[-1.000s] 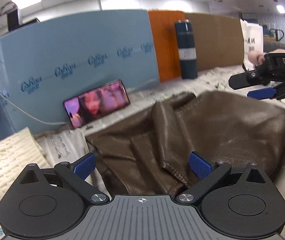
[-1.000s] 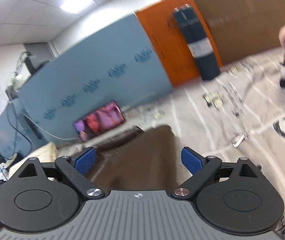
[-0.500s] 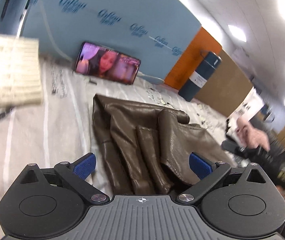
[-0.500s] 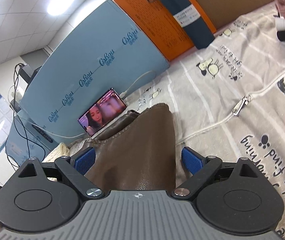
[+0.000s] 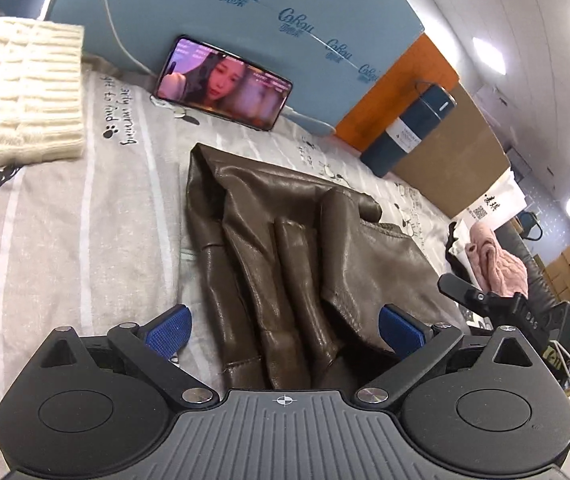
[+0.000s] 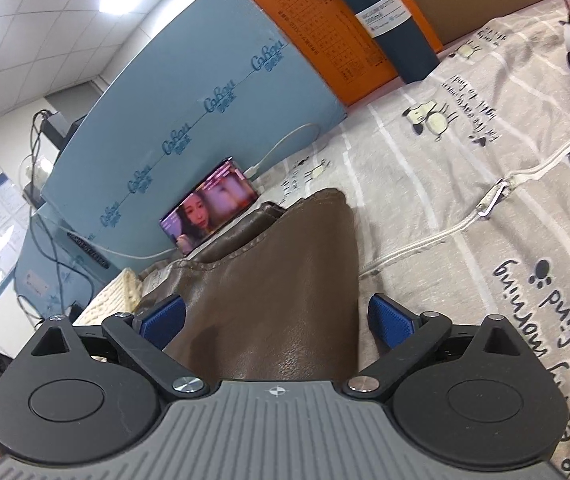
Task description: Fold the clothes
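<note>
A brown leather jacket (image 5: 285, 240) lies partly folded on the grey printed bedsheet (image 5: 65, 220). My left gripper (image 5: 285, 330) is open and hovers just above the jacket's near edge, with folds of leather between its blue pads. My right gripper (image 6: 277, 320) is open over the jacket's other end (image 6: 285, 280), the leather lying between its fingers. The right gripper's body also shows in the left wrist view (image 5: 505, 304) at the far right. Neither gripper holds the jacket.
A cream knitted sweater (image 5: 21, 92) lies at the left. A phone (image 5: 225, 84) leans on a blue foam board (image 5: 245, 20). A dark blue flask (image 5: 409, 128) stands by an orange panel. A pink garment (image 5: 497, 260) lies at the right. A zipper (image 6: 493, 200) runs across the sheet.
Both grippers have tilted and lowered toward the jacket, which now lies closer between their fingers. Both stay open.
</note>
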`<state>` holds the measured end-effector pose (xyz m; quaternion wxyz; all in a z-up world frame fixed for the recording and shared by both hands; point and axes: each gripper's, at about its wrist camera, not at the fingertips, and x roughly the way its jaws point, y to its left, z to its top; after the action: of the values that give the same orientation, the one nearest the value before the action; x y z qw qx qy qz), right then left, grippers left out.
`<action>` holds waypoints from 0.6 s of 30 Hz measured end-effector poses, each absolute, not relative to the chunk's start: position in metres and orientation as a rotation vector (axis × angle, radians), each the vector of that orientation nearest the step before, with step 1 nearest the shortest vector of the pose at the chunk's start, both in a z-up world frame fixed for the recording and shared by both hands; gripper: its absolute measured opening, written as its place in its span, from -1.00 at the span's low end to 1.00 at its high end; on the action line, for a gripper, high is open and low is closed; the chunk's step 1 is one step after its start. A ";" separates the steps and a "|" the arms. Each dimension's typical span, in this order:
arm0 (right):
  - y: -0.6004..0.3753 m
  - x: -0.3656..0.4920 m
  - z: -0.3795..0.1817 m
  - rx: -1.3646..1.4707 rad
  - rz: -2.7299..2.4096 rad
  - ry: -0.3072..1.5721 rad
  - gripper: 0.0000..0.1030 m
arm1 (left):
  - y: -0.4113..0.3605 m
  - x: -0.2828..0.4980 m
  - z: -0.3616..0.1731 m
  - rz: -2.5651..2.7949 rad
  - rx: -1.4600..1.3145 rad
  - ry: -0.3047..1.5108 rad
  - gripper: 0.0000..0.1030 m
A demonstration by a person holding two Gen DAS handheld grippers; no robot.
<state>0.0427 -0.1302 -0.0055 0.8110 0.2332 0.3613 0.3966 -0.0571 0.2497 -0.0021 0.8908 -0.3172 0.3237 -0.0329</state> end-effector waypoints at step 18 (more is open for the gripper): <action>-0.132 0.045 -0.006 0.582 0.936 0.837 0.53 | 0.227 -0.048 -0.015 -0.250 -0.667 0.595 0.94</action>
<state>0.0445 -0.1323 -0.0065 0.7702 0.2683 0.3857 0.4313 -0.0478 0.2271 -0.0146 0.8942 -0.3218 0.2869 -0.1207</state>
